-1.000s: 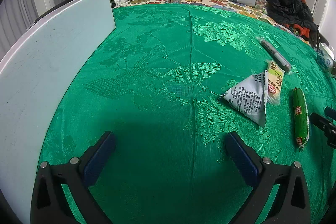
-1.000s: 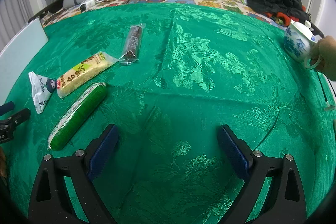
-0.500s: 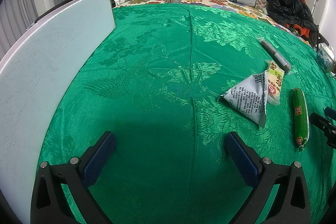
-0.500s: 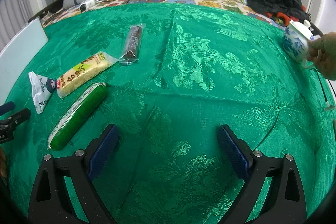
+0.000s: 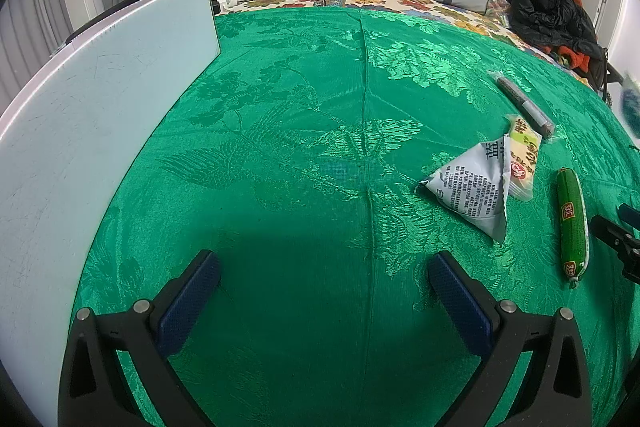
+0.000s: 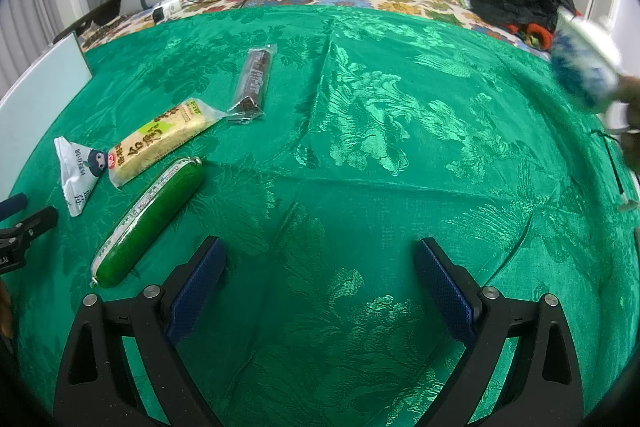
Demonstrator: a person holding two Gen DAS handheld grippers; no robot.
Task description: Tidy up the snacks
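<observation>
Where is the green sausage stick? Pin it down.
In the right wrist view, the green plastic-wrapped sausage stick lies on the green patterned cloth, left of the open right tool, beside the yellow rectangular snack pack.

A table is covered by a green brocade cloth. Four snacks are laid on it in a loose group: a dark wrapped bar, a yellow-labelled cake pack, a white triangular pouch and a green sausage. The pouch is overlapped with the cake pack. A pale board is seen along the cloth's left edge.
</observation>
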